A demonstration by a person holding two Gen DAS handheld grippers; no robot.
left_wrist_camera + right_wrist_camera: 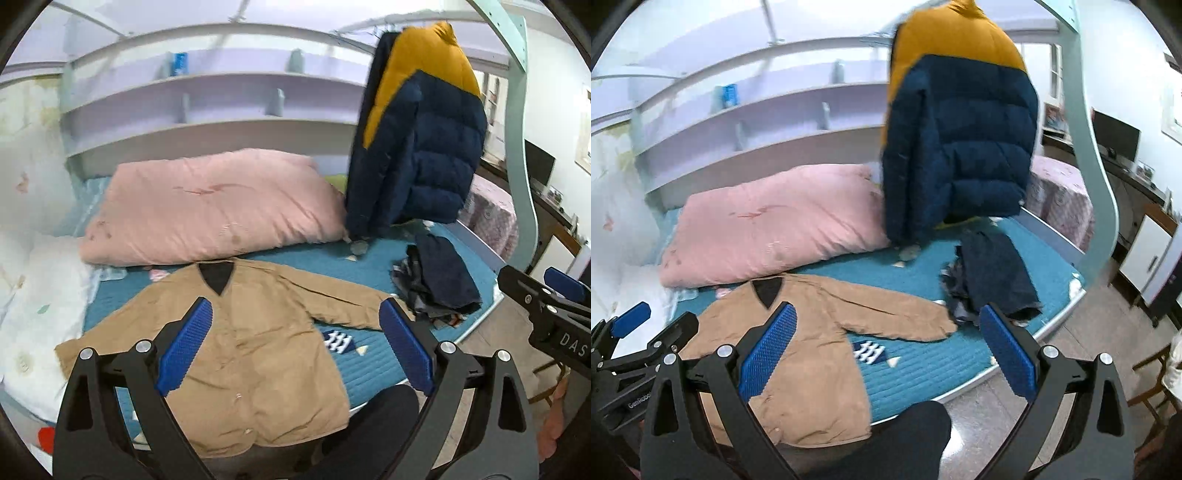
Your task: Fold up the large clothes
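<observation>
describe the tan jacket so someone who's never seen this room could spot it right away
On the teal bed cover, in front of the big pink quilt, the tan jacket lies flat with one sleeve stretched out. Its black V neckline sets it apart from the crumpled dark clothes pile nearby.

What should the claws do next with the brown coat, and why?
Probably lower the right claw onto the outstretched sleeve and pinch its end, to fold it inward. The brown coat lies spread flat on the bed, and both claws are open and empty above it.
</observation>
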